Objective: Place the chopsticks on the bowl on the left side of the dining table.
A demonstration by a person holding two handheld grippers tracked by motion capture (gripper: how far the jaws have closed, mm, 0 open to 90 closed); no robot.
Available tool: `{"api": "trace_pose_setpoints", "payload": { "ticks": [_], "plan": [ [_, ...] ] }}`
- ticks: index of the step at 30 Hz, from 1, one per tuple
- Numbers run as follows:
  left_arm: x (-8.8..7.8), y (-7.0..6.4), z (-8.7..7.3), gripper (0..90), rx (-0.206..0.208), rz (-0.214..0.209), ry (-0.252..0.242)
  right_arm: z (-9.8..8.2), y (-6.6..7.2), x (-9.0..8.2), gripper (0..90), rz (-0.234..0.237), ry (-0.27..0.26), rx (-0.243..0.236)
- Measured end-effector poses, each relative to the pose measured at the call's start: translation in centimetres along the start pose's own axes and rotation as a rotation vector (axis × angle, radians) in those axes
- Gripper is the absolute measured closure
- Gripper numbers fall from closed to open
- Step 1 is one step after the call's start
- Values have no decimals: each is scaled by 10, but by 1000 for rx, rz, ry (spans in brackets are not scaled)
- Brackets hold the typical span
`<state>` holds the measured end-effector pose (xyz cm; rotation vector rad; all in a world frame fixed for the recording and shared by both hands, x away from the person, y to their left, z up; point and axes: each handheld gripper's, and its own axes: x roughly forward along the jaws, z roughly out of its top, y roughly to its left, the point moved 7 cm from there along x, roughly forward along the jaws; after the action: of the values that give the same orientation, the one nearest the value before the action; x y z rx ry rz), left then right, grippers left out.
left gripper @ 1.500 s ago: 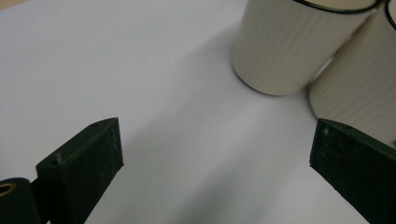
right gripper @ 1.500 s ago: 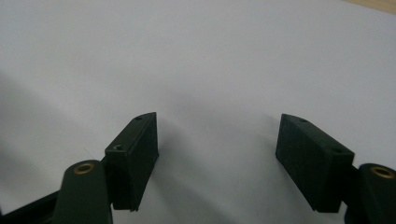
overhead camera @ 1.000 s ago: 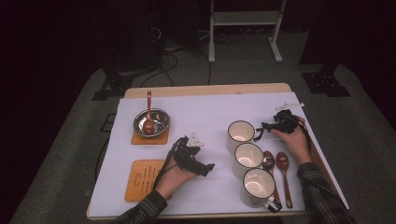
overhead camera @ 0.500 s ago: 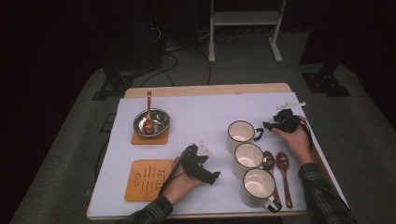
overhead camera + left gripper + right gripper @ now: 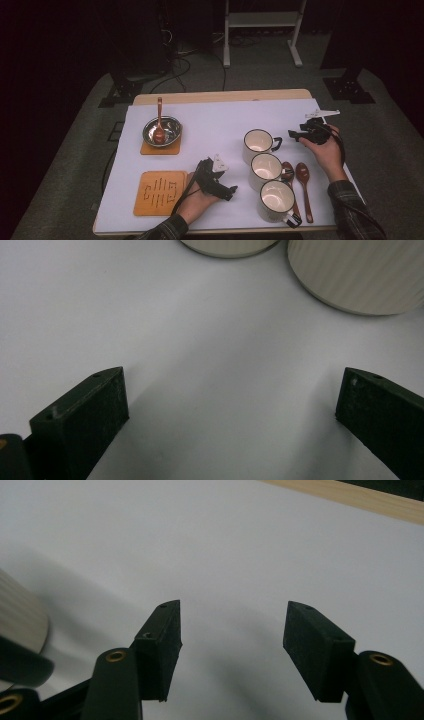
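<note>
Three cream mugs stand in a diagonal row right of centre: far [image 5: 258, 144], middle [image 5: 266, 169], near [image 5: 276, 200]. My left gripper [image 5: 229, 192] lies low over the white sheet just left of the near mug, jaws pointing right. In the left gripper view my left gripper [image 5: 230, 410] is open wide with bare sheet between the jaws, and two ribbed mugs [image 5: 360, 275] stand ahead. My right gripper [image 5: 295, 134] hovers right of the far mug's handle. In the right gripper view it [image 5: 232, 630] is open and holds nothing, with a mug [image 5: 20, 620] at the left edge.
A steel bowl [image 5: 161, 131] with a wooden spoon in it rests on a wooden coaster at back left. A second slotted wooden coaster [image 5: 159, 191] lies front left. Two wooden spoons [image 5: 304, 185] lie right of the mugs. The table's wooden edge [image 5: 350, 495] runs beyond the sheet.
My left gripper has slid toward the front and right, closer to the near mug. The right gripper has barely moved.
</note>
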<state>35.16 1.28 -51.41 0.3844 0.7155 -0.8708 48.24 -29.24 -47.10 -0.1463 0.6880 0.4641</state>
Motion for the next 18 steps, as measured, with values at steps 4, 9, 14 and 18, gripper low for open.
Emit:
{"api": "trace_pose_setpoints", "payload": {
  "ticks": [4,9,14,18],
  "plan": [
    [0,0,0,0,3,0,2,-2,0,-12,399,-9,-5,6],
    [0,0,0,0,3,0,2,-7,-2,-28,411,-15,-13,13],
    [0,0,0,0,-1,0,0,-15,-6,-40,413,-25,-18,19],
    [0,0,0,0,-1,0,0,-22,-11,-47,413,-34,-16,28]
  ]
}}
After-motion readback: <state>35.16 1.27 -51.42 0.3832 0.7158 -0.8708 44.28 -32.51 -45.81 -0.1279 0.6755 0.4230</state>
